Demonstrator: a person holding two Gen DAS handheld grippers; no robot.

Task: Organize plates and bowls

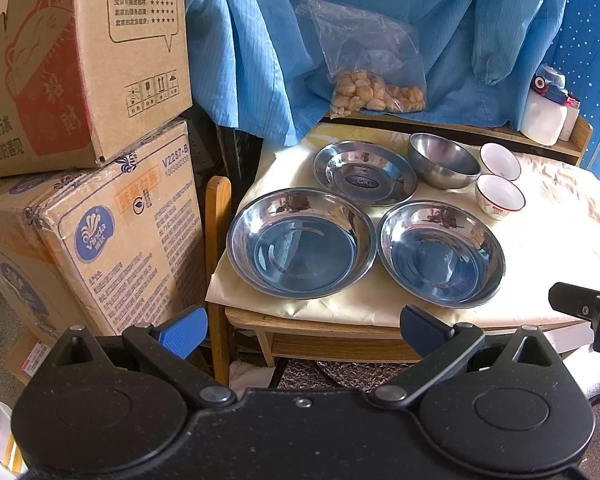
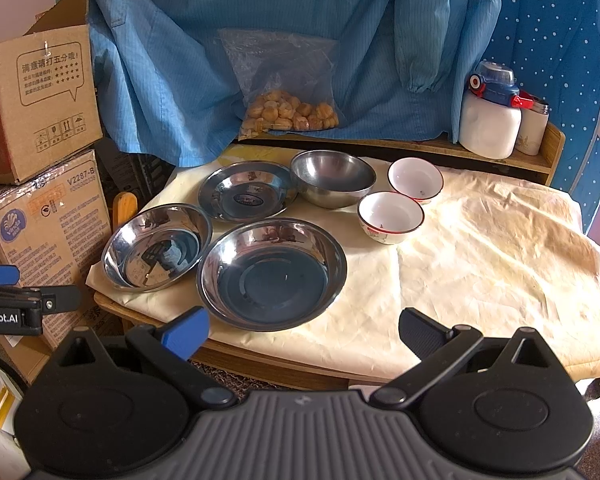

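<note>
Three steel plates sat on the cream cloth at the table's left end: near-left plate (image 2: pixel 156 248), near-right plate (image 2: pixel 272 274), and a flatter far plate (image 2: pixel 246 191) with a blue label at its center. One steel bowl (image 2: pixel 333 178) stood just right of the far plate. Two small white red-rimmed bowls were right of it, far one (image 2: pixel 415 180), near one (image 2: pixel 391 217). All lay separate, unstacked. Left gripper (image 1: pixel 302 332) hovered before the table edge, jaws spread wide, holding nothing. Right gripper (image 2: pixel 302 334) was the same, wide apart and empty. Two stacked cardboard boxes (image 1: pixel 84 152) crowded the table's left side. Behind the dishes were a bag of nuts (image 2: pixel 288 114), a blue garment (image 2: pixel 220 40) and a white bottle (image 2: pixel 490 120) on the back ledge.
</note>
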